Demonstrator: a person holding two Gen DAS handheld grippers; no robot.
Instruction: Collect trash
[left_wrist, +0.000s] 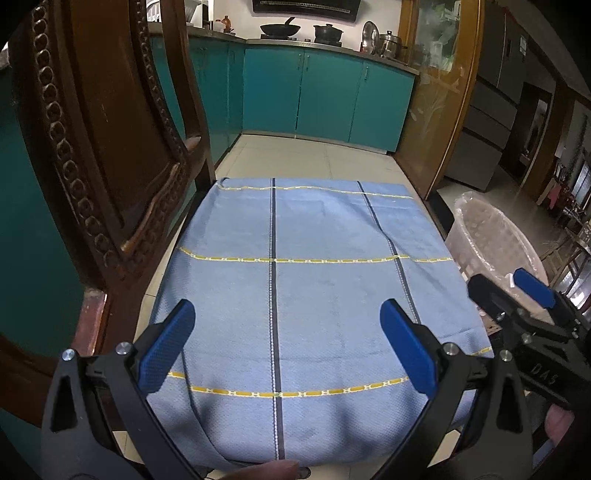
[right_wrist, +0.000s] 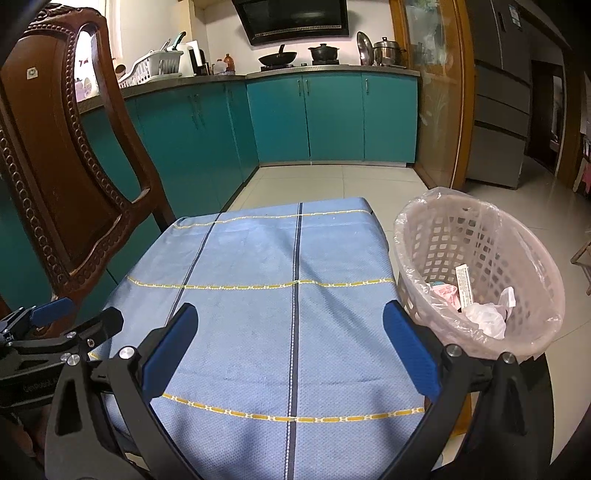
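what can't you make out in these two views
- Bin contents: the left wrist view shows only its liner; the right tool blocks the inside.
- Print on the white strip in the bin: too small, right wrist view.
- What the blue cloth covers: hidden in both views.
- Cloth's near edge: cut off behind the left tool.
- Floor below the cloth: hidden.
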